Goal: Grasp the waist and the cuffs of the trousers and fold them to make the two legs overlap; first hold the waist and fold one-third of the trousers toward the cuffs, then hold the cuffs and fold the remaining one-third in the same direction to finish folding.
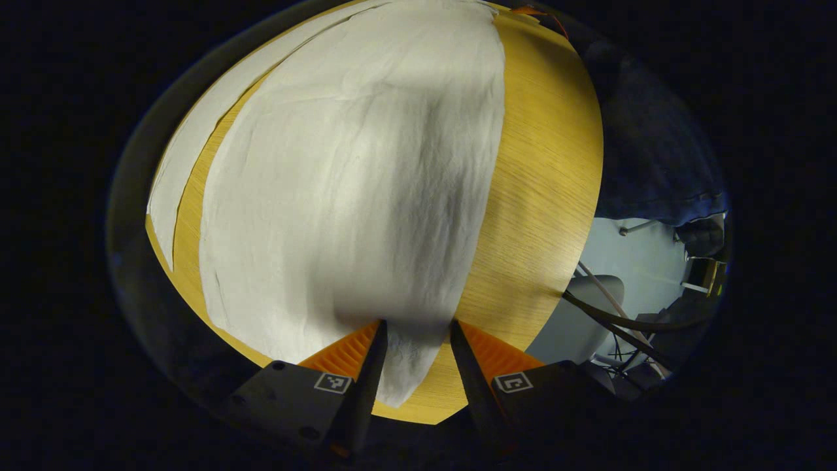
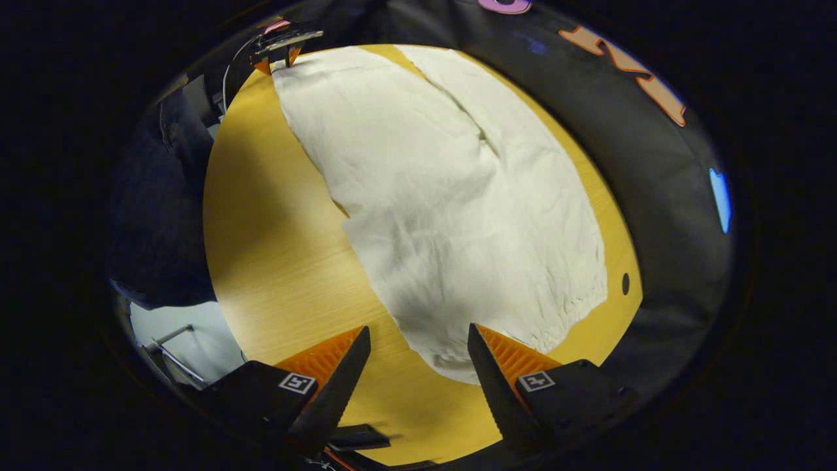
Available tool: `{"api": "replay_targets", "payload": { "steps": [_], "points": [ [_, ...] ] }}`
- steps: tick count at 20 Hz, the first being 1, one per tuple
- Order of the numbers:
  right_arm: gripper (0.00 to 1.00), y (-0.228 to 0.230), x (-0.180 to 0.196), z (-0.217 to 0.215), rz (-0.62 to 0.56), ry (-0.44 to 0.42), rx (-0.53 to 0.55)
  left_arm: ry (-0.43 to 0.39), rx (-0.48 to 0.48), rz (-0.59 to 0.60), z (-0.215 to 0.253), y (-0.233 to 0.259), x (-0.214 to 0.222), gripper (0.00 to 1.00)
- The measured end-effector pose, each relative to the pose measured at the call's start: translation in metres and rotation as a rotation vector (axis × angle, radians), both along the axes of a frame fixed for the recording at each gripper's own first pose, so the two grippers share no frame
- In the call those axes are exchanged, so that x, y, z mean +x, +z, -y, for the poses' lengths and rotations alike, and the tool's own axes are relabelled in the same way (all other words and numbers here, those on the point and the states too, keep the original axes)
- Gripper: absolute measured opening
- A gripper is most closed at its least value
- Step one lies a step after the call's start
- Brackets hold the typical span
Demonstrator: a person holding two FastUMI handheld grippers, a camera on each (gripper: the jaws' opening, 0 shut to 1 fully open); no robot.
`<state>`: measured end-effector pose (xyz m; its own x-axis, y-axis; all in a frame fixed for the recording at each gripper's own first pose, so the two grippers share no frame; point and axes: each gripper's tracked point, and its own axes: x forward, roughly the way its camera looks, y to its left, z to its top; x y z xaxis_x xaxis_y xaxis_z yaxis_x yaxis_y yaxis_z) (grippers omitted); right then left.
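Observation:
White trousers (image 1: 340, 183) lie flat along a round wooden table (image 1: 543, 163), one leg laid partly over the other. My left gripper (image 1: 418, 324) is open at the cuff end, with the tip of the fabric lying between its spread fingers. In the right gripper view the trousers (image 2: 458, 196) run away from me, and their gathered waist edge (image 2: 562, 314) is nearest. My right gripper (image 2: 418, 330) is open, its fingers either side of the near waist corner. The left gripper (image 2: 281, 46) also appears far off, at the cuffs.
A person in dark blue clothing (image 1: 654, 131) stands at the table's side (image 2: 157, 196). Beyond the table edge are pale floor, cables and a chair base (image 1: 595, 294). A small dark hole (image 2: 625, 283) marks the tabletop near the waist. Bare wood (image 2: 274, 248) lies beside the trousers.

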<state>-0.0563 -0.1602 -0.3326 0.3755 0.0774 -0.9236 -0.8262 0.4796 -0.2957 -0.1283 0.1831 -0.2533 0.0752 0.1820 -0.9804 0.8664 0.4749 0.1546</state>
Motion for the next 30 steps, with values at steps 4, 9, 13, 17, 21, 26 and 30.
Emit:
{"api": "replay_targets", "payload": {
  "steps": [4,9,13,17,21,26,30],
  "points": [
    [0.96,-0.018,-0.001,0.004,-0.116,0.037,-0.032,-0.006,0.024,-0.017,0.000,0.000,-0.001,0.64],
    [0.92,-0.027,-0.007,0.002,-0.217,0.043,-0.039,0.003,0.043,-0.024,0.002,0.000,-0.002,0.69],
    [0.83,-0.028,-0.007,0.003,-0.239,0.019,-0.077,0.006,0.056,-0.031,0.003,-0.001,-0.004,0.63],
    [0.56,-0.025,-0.005,0.007,-0.241,0.018,-0.121,0.022,0.056,-0.023,0.001,-0.002,-0.001,0.59],
    [0.29,-0.022,-0.002,0.010,-0.226,0.017,-0.139,0.041,0.057,-0.019,-0.001,0.000,0.009,0.41],
    [0.17,-0.021,0.002,0.012,-0.204,0.005,-0.159,0.008,0.054,-0.003,-0.002,-0.003,0.018,0.13],
    [0.17,-0.020,0.003,0.013,-0.209,-0.029,-0.169,0.029,0.046,-0.006,0.003,-0.008,0.027,0.05]
  ]
}}
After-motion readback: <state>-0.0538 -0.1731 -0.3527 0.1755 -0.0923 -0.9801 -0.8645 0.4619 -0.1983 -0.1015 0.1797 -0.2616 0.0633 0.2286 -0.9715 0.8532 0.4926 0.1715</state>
